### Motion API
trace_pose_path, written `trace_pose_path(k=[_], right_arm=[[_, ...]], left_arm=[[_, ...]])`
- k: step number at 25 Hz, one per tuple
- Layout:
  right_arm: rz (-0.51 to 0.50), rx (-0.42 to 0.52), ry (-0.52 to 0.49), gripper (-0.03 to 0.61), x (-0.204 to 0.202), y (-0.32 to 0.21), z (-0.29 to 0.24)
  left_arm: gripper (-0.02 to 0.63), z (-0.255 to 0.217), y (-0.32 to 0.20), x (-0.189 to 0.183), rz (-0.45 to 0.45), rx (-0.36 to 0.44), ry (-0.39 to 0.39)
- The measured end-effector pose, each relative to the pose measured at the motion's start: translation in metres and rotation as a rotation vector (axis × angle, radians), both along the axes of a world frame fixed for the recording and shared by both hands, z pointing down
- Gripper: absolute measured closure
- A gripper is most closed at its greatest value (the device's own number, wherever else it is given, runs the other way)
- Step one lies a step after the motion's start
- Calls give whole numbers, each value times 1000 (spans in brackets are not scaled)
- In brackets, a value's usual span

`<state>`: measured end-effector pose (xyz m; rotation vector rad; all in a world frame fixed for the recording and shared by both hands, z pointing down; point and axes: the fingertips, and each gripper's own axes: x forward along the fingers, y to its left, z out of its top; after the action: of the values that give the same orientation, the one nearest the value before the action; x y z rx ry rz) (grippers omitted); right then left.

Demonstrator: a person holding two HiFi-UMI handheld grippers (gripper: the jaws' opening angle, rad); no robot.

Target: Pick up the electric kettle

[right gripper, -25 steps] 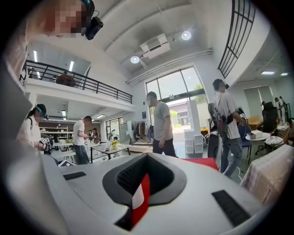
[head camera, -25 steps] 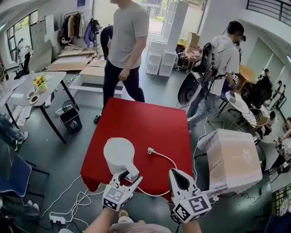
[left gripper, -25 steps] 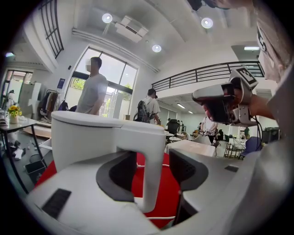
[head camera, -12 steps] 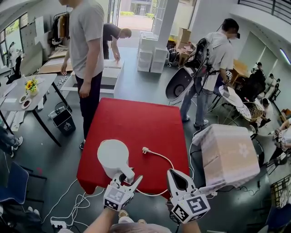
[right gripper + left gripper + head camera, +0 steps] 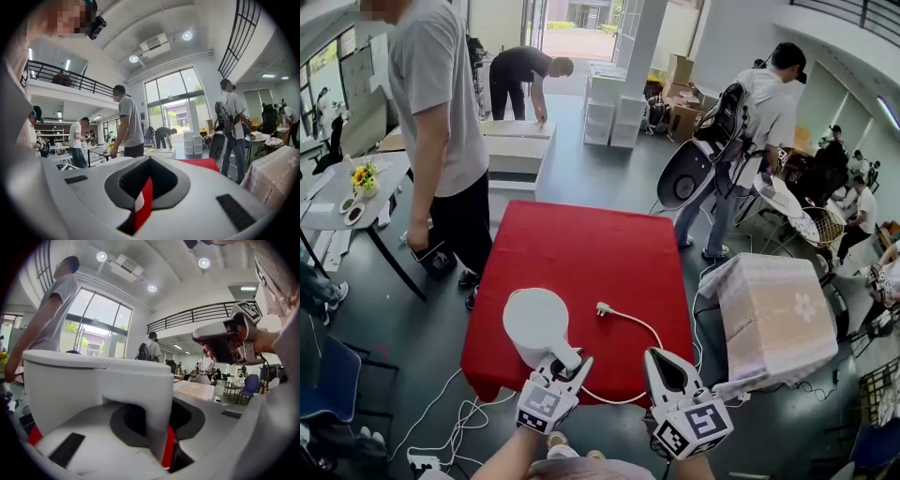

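A white electric kettle [image 5: 534, 323] stands near the front left of the red table [image 5: 581, 248], its handle [image 5: 563, 355] turned toward me. My left gripper [image 5: 565, 364] has that handle [image 5: 140, 404] between its jaws, which are closing with both pads against it. The kettle's body [image 5: 61, 390] fills the left of the left gripper view. My right gripper [image 5: 664, 367] hovers at the table's front edge, right of the kettle, shut with nothing in it [image 5: 143, 197]. A white cord with a plug [image 5: 602, 308] lies on the cloth between them.
A person in a grey shirt [image 5: 441, 131] stands at the table's left side. A patterned box [image 5: 773, 319] sits at the right. Cables and a power strip [image 5: 422, 457] lie on the floor at front left. Other people and furniture stand farther back.
My left gripper's jaws have narrowed round the kettle's handle. The person in the grey shirt has walked from behind the table to its left side. My right gripper has kept still.
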<state>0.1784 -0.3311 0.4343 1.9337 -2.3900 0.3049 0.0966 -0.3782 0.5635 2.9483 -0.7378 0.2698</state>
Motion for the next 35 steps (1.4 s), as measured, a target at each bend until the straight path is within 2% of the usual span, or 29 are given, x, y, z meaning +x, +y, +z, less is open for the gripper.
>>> trace_pose_path(k=[16,22,30,35], right_arm=[[-4,1,-14,574,-6,1,4],[-13,4,-22,574,-8,-4,2],[-44,26,-35,574,-15,-4,-3],[-51,48,-35,574,-12,3,-15]], left_arm=[[529,-15,-3,-10,57,45,-20],[528,-55,-7,-12,106,65,-14],[526,-152,-15,-21,103,111,56],[528,-175,-7,-18,110,138,40]])
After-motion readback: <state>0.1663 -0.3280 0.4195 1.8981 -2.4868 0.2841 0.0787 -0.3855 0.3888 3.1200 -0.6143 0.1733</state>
